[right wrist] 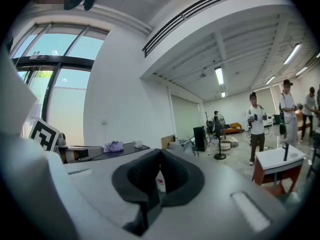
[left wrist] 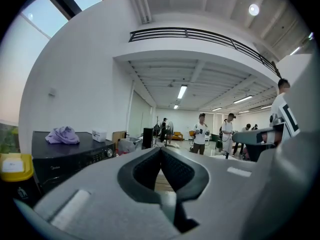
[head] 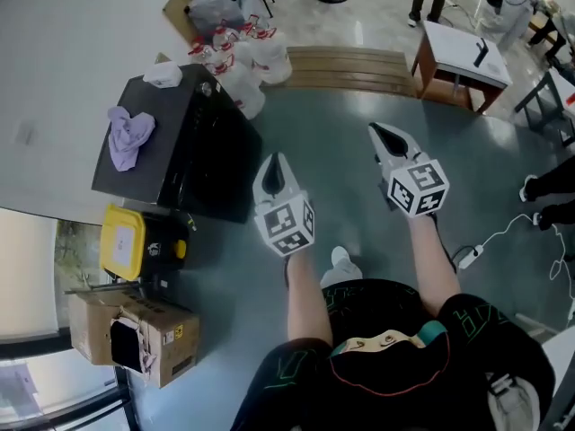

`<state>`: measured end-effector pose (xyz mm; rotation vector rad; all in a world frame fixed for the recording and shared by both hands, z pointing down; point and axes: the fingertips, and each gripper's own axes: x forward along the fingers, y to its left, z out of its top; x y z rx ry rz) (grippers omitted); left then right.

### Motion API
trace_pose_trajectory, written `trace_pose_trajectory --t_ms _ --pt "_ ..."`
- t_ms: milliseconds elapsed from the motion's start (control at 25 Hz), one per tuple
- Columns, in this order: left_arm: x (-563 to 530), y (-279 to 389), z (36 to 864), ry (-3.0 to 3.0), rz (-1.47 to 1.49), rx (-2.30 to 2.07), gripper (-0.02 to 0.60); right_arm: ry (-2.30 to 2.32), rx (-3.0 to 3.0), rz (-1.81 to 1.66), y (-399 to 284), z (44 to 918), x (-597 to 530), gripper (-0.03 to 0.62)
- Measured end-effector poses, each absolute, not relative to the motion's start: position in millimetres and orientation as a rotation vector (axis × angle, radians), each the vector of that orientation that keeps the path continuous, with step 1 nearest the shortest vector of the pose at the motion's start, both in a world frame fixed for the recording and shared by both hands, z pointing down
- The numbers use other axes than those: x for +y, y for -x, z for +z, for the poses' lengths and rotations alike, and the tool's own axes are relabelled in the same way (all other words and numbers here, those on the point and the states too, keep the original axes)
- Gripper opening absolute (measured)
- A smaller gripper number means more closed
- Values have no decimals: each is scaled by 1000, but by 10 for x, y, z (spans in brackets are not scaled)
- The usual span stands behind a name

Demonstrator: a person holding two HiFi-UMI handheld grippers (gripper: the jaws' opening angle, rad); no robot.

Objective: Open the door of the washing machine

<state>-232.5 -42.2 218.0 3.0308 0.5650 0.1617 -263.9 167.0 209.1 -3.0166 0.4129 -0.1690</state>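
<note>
The washing machine [head: 171,146], a black box-shaped unit with a matt top and a glossy dark front face [head: 211,164], stands ahead and to the left of the left tool [head: 277,164], well apart from it; the outline of its door cannot be made out. On its top lie a crumpled lilac cloth [head: 128,136] and a small white object [head: 163,74]. Both tools are smooth white shells lined with ribbed dark pads [left wrist: 145,171], each carrying a cube [head: 287,225] with square markers. The left gripper view shows the left tool's pads pressed together at the tips with nothing between them. The right gripper view shows the same for the right tool [head: 384,137]. Bare forearms [head: 305,303] reach forward side by side, and both tools point roughly level, away from the body. Open grey-green floor [head: 341,187] lies ahead of both tools and between the left tool and the machine's nearest corner. White plastic bags [head: 252,61] and a slatted wooden platform [head: 350,68] bound the space beyond the tips. A white-topped counter [head: 463,61] stands ahead-right of the right tool. A yellow-lidded container [head: 123,239] and a cardboard box [head: 135,335] sit to the left tool's rear left
</note>
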Motion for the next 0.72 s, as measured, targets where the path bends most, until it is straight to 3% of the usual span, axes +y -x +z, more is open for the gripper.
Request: trace_pose_trajectory --t_ms 720 --pt "-1489 1128 2418 -3018 163 103 11 2972 898 -237 843 2236 587 3"
